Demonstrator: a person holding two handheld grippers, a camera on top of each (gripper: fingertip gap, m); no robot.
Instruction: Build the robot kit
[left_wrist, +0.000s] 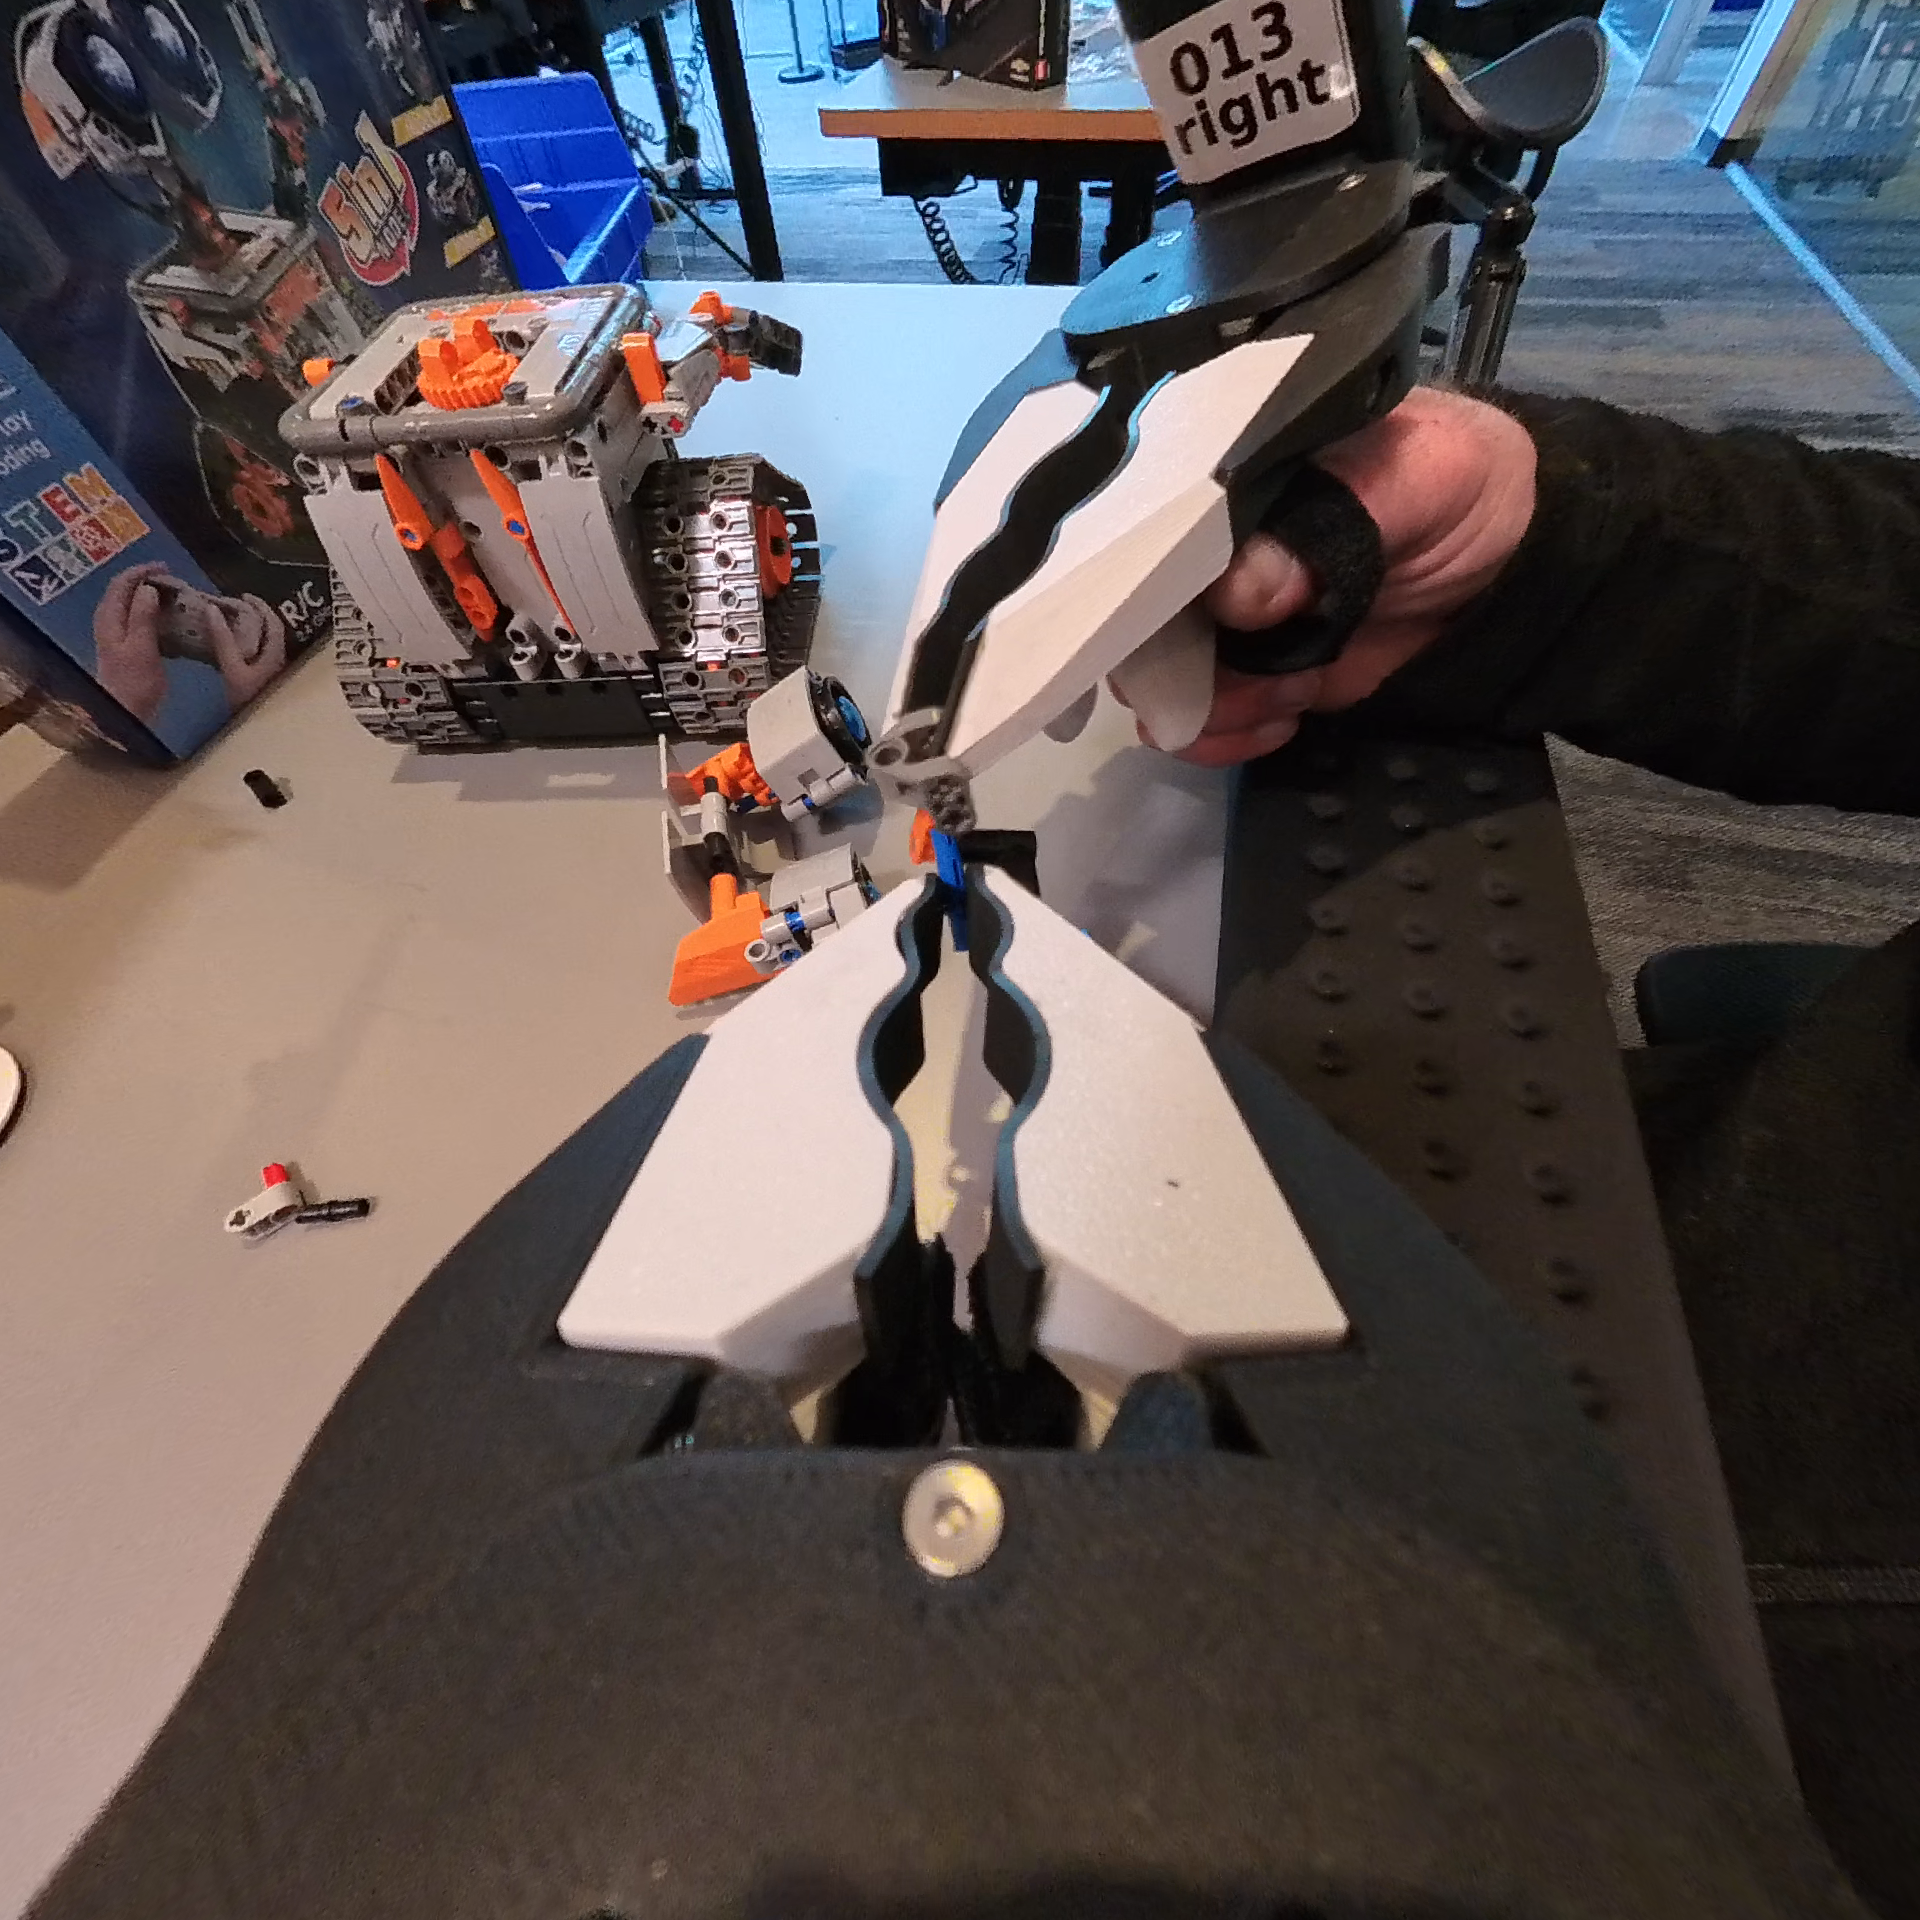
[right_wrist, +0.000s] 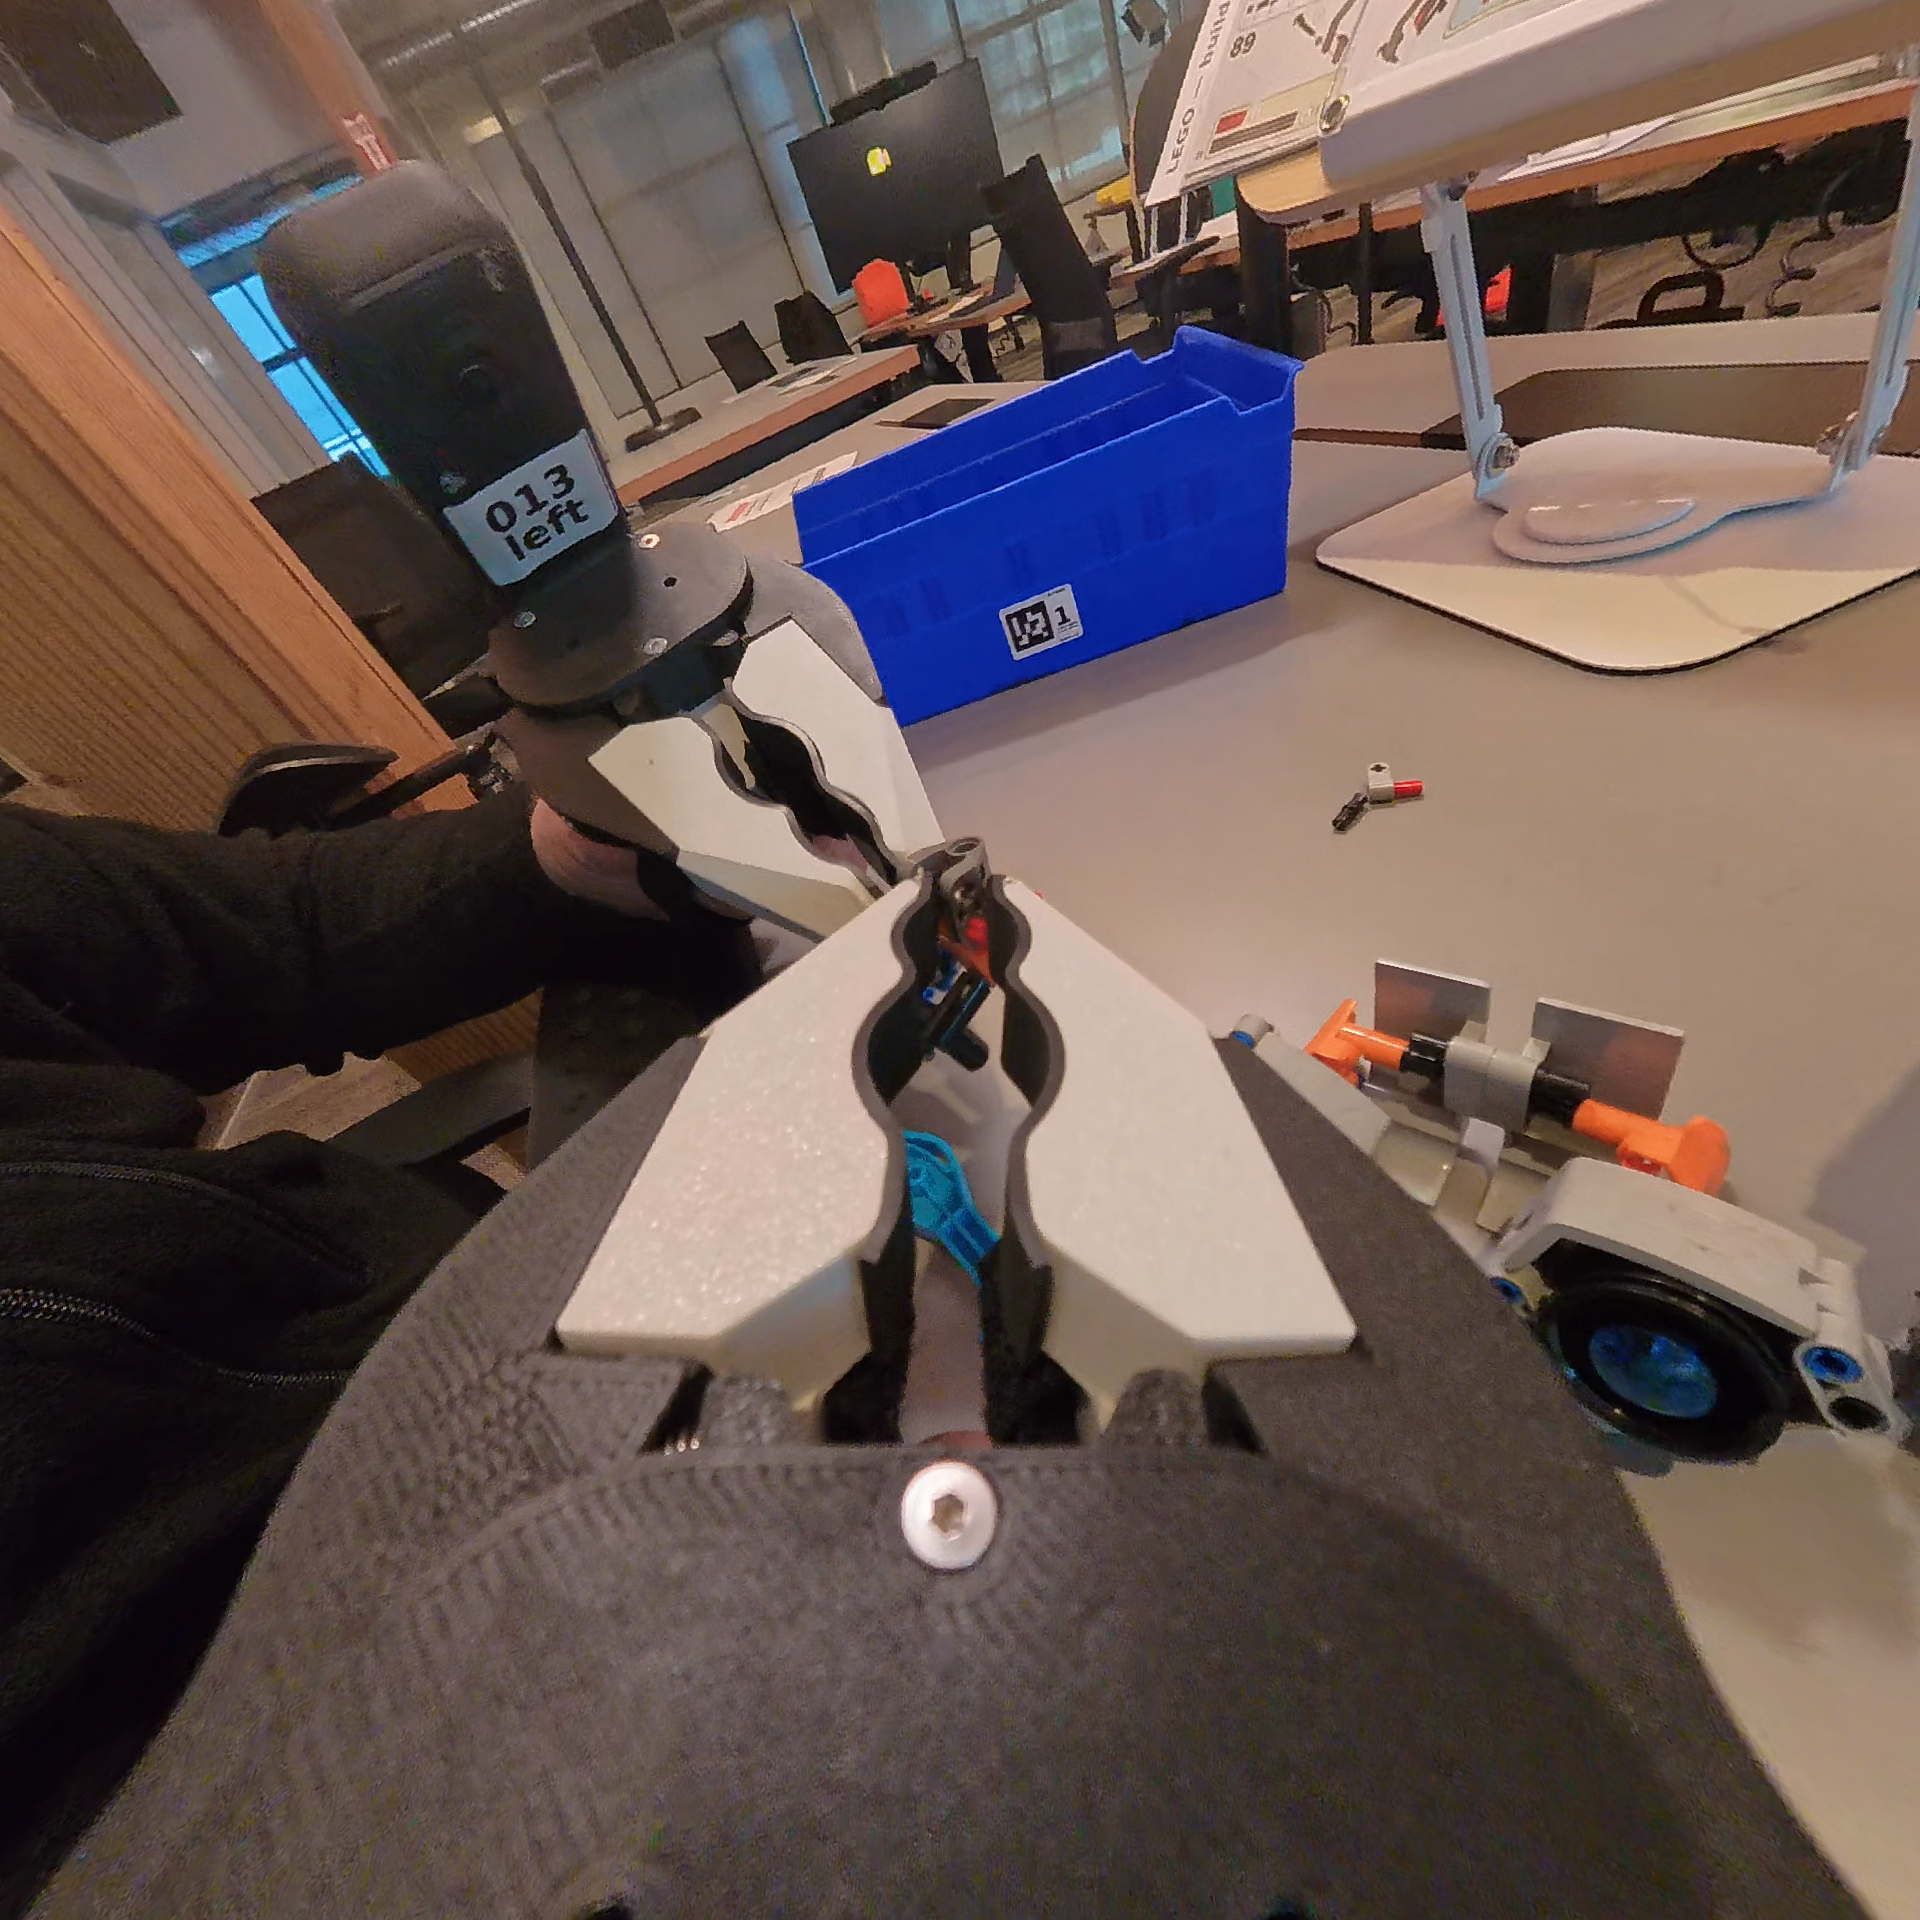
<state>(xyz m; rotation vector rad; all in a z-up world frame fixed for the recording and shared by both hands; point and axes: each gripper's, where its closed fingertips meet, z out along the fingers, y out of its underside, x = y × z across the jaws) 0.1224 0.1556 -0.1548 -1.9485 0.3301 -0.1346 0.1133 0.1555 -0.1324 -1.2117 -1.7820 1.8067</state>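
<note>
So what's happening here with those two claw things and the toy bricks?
A person holds a two-finger gripper in each hand. The left gripper is shut on a small blue piece; the right gripper is shut on a small grey connector. The two tips meet just above the grey table, so the pieces touch or nearly touch. Beside them lies a loose grey-and-orange brick assembly, and behind it stands a tracked brick vehicle.

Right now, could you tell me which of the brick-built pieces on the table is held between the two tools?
The small dark grey connector assembly with blue and orange parts, gripped by the left tool and right tool. The tracked vehicle and wheeled section rest untouched.
</note>
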